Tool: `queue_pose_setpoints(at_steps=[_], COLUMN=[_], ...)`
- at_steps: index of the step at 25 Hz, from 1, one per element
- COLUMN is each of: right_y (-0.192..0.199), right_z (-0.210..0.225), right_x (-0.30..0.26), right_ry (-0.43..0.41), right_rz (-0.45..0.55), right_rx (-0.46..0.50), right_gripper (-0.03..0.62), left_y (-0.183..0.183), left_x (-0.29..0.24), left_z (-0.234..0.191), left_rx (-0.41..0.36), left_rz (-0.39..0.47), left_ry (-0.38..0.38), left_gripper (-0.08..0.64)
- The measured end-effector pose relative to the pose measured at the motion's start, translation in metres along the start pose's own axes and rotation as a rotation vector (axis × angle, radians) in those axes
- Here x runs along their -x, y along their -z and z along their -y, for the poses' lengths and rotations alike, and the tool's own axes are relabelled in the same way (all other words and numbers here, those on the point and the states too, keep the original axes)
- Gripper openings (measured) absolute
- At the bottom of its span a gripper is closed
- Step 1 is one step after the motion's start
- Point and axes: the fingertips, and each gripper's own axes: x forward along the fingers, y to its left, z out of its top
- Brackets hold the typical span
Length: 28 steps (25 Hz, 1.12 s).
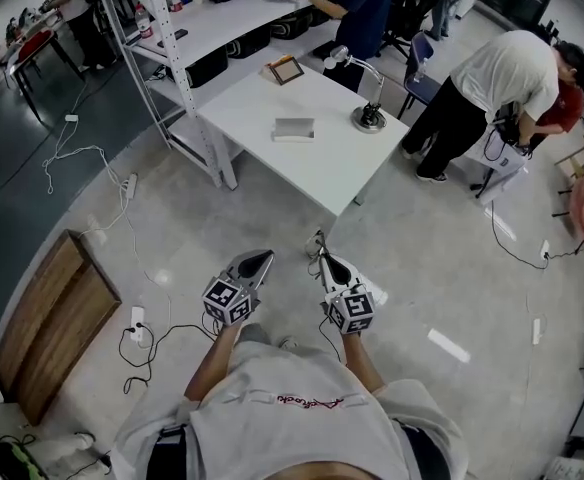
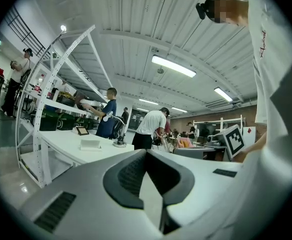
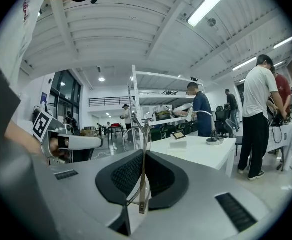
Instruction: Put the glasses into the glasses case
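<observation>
Glasses point(image 3: 143, 134) pinched in right gripper point(image 3: 145, 156) — left gripper point(image 2: 146, 152) pressed together, empty, glasses case point(image 1: 294, 129) on white table point(image 1: 257, 108)

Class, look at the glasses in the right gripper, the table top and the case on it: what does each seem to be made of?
Glasses: probably thin metal wire with clear lenses; rim and temple are very slim and the room shows through the lens. Table top: smooth white board, perhaps laminate; even, matte surface. Case: pale, matte, boxy; too small to tell its material.

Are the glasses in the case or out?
Out. The right gripper is shut on the glasses, held over the floor, short of the table.
</observation>
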Motion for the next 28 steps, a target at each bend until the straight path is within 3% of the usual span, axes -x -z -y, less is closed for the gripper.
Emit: queue_pose_setpoints(at_steps=[15,28], right_y=[0.007,-0.018], right_z=[0.036,0.078], right_x=[-0.052,-0.167], right_ry=[0.001,0.024], right_rz=[-0.024,-0.027], right_rx=[0.002,0.013], right_gripper=[0.018,0.018], left_y=[0.002,-0.039], left_x=[-0.045,-0.111], left_z=[-0.047,-0.148], left_rx=[0.022,0.017], left_rz=[-0.002,0.008], left_ry=[-0.003,0.032], left_gripper=[0.014,0.014])
